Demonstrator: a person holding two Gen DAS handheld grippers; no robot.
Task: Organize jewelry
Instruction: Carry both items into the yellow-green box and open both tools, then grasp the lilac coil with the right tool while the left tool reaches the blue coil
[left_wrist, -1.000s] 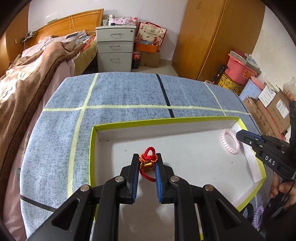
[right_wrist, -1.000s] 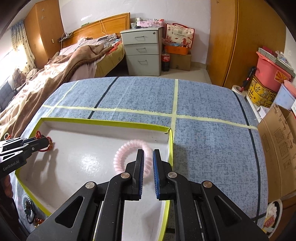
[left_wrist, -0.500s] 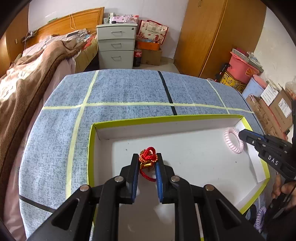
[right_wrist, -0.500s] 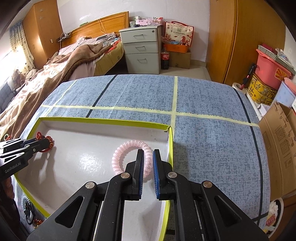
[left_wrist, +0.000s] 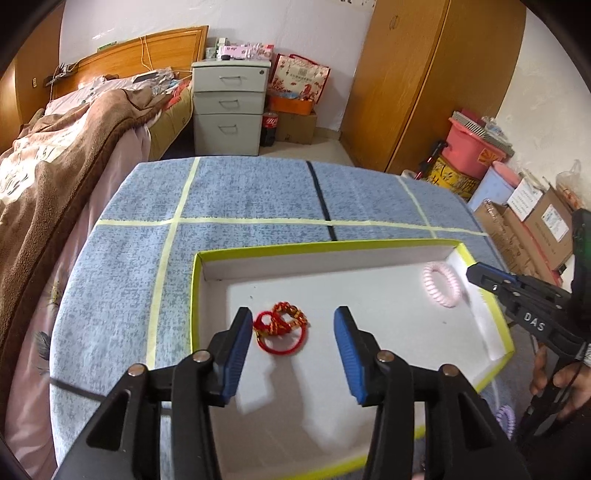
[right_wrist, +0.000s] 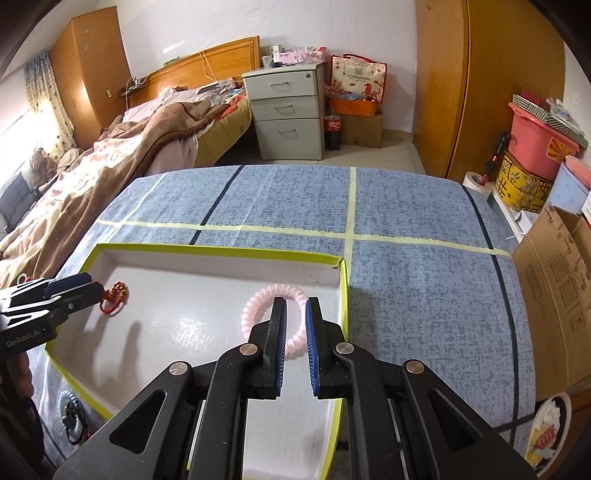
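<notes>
A white tray with a yellow-green rim (left_wrist: 321, 246) (right_wrist: 221, 252) lies on the blue cloth. A red and gold knotted bracelet (left_wrist: 280, 326) (right_wrist: 115, 297) lies on the tray floor near its left wall. My left gripper (left_wrist: 293, 321) is open, its jaws wide apart on either side of the bracelet, not touching it. A pink spiral hair tie (right_wrist: 275, 321) (left_wrist: 441, 284) lies in the tray's far right corner. My right gripper (right_wrist: 296, 314) has its blue pads a narrow gap apart over the hair tie's near side; whether it pinches the coil I cannot tell.
A purple spiral tie (left_wrist: 504, 415) lies on the cloth beyond the tray's right edge. A dark beaded bracelet (right_wrist: 72, 413) lies on the cloth left of the tray. A bed, a grey drawer unit (left_wrist: 229, 110) and boxes stand beyond the table.
My left gripper has opened and let go of the red bracelet, which now lies on the tray floor. The right gripper has stayed over the pink hair tie.
</notes>
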